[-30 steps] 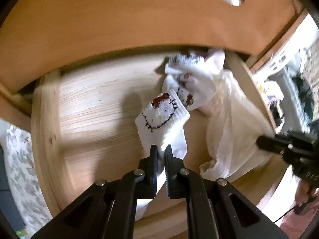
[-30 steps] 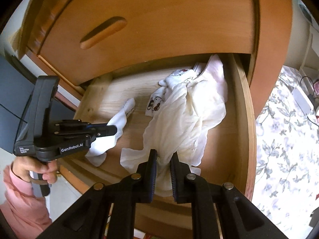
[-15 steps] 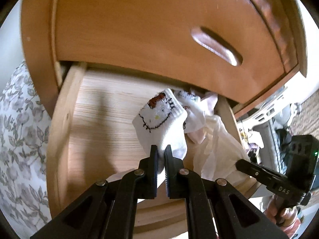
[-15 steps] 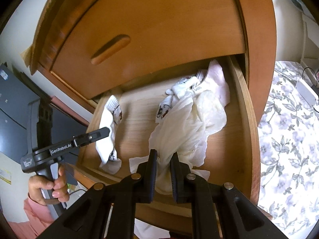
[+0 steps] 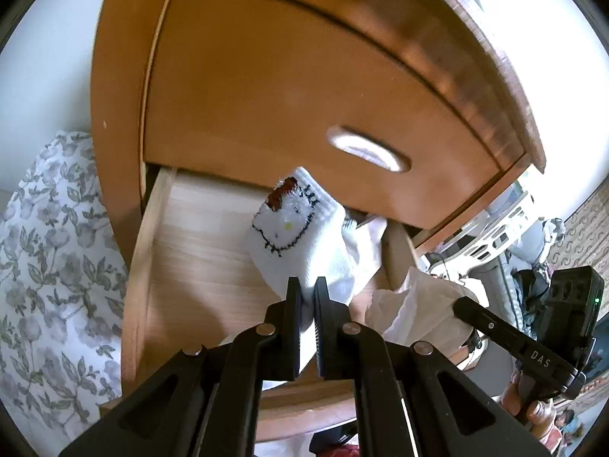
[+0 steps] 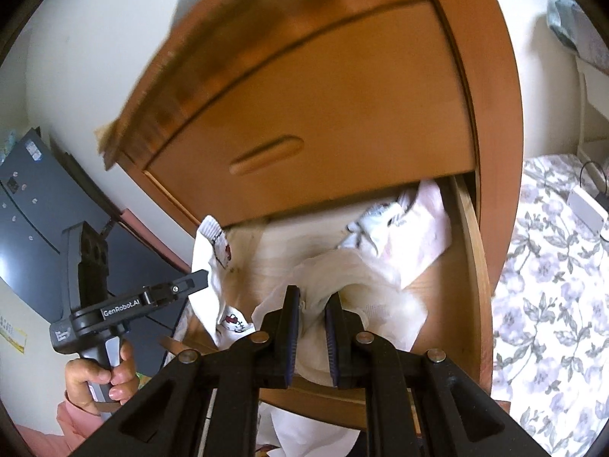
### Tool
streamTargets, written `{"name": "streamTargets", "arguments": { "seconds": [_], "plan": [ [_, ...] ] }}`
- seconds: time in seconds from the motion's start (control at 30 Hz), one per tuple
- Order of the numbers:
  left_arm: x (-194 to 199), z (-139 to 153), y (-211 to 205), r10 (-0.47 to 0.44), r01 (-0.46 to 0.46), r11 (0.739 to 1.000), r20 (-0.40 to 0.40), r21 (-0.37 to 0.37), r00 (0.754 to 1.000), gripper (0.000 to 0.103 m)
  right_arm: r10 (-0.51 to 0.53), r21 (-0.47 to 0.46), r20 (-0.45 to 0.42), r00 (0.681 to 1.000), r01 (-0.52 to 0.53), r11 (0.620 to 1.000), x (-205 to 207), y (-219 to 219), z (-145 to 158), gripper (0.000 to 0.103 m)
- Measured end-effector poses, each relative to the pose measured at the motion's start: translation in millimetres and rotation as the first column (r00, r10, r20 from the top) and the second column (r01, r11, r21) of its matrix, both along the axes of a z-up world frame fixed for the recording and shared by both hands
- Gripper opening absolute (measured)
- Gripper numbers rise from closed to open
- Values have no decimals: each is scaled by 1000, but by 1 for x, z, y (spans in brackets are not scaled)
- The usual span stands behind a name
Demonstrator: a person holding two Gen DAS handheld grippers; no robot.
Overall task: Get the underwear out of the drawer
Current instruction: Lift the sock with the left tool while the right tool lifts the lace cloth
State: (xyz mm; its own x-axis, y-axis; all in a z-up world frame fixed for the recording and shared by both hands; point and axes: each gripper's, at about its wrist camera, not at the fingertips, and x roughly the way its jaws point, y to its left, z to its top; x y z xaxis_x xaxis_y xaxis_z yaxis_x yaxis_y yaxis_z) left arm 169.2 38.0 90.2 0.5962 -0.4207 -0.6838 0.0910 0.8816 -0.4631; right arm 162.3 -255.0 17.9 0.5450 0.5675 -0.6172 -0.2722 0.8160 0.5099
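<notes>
The wooden drawer point(image 5: 137, 266) stands pulled out. My left gripper point(image 5: 306, 285) is shut on a white sock point(image 5: 293, 236) with a cat face, held above the drawer floor. In the right wrist view the same gripper point(image 6: 198, 278) hangs over the drawer's left corner with the sock point(image 6: 207, 262) dangling from it. My right gripper point(image 6: 312, 297) is shut on a bunched cream underwear garment point(image 6: 361, 278), lifted over the drawer's front edge. It also shows in the left wrist view point(image 5: 460, 304), with the cream garment point(image 5: 415, 312). A pale pink garment and white socks point(image 6: 411, 228) lie at the drawer's point(image 6: 470, 266) back right.
A closed drawer front with a recessed handle point(image 5: 369, 148) overhangs the open drawer. Floral bedding point(image 6: 552, 304) lies to the right of the cabinet and a dark panel point(image 6: 30, 209) stands to its left. A hand point(image 6: 102, 377) grips the left gripper's handle.
Both grippers have risen and drawn back from the drawer. The sock has come up off the drawer floor, and the cream garment has been pulled up toward the front edge.
</notes>
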Motion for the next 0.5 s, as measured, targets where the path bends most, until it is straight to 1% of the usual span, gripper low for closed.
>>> {"name": "streamTargets", "arguments": {
  "seconds": [0.3, 0.5],
  "plan": [
    [-33, 35, 12, 22, -21, 1000, 73, -16, 997, 6, -20, 12, 79, 997, 19, 1000, -21, 0, 35, 14],
    [-58, 60, 14, 31, -27, 999, 127, -28, 991, 6, -24, 5, 137, 990, 24, 1000, -43, -1, 62, 14]
  ]
}}
